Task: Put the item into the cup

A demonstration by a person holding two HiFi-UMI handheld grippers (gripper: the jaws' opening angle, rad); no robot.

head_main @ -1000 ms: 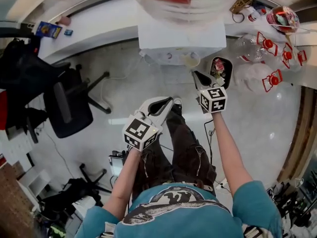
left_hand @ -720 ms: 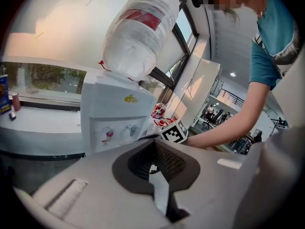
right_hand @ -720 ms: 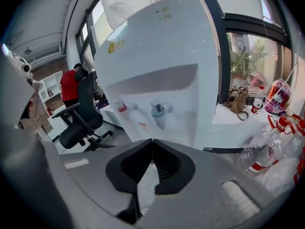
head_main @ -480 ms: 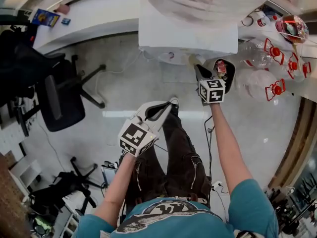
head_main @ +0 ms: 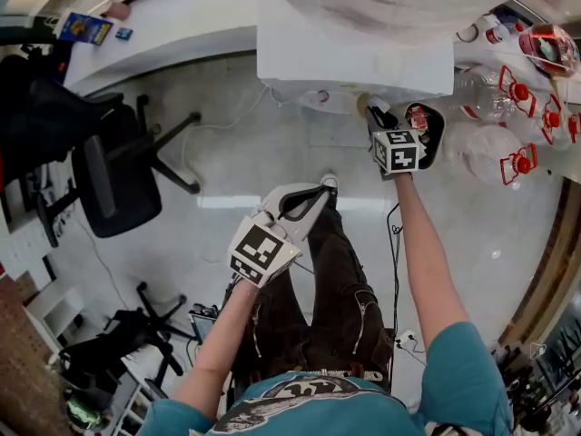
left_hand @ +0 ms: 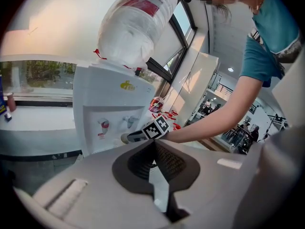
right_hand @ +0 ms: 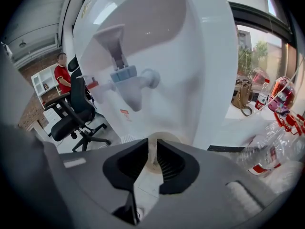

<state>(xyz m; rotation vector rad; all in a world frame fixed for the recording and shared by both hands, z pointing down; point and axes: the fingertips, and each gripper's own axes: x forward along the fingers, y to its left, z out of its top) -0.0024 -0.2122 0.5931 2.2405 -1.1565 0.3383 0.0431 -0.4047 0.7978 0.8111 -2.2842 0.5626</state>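
A cream paper cup (right_hand: 165,136) is pinched by its wall in my right gripper (right_hand: 152,151), which is shut on it. The cup sits just below and in front of the blue tap (right_hand: 127,77) of the white water dispenser (head_main: 354,57). In the head view the right gripper (head_main: 380,118) reaches up to the dispenser's front with the cup (head_main: 370,105) at its tip. My left gripper (head_main: 318,194) hangs lower, over the person's legs, with its jaws shut on nothing. From the left gripper view (left_hand: 153,149) the right gripper (left_hand: 131,137) and the cup (left_hand: 124,138) show at the dispenser.
A big upturned water bottle (left_hand: 136,25) sits on the dispenser, with a red tap (right_hand: 93,85) beside the blue one. Empty bottles with red handles (head_main: 513,107) and a dark bin (head_main: 428,127) lie right. A black office chair (head_main: 109,171) stands left, by a white counter (head_main: 163,25).
My right gripper has moved forward with the cup, closer to the dispenser's taps. The left gripper has stayed shut and low, shifting only slightly.
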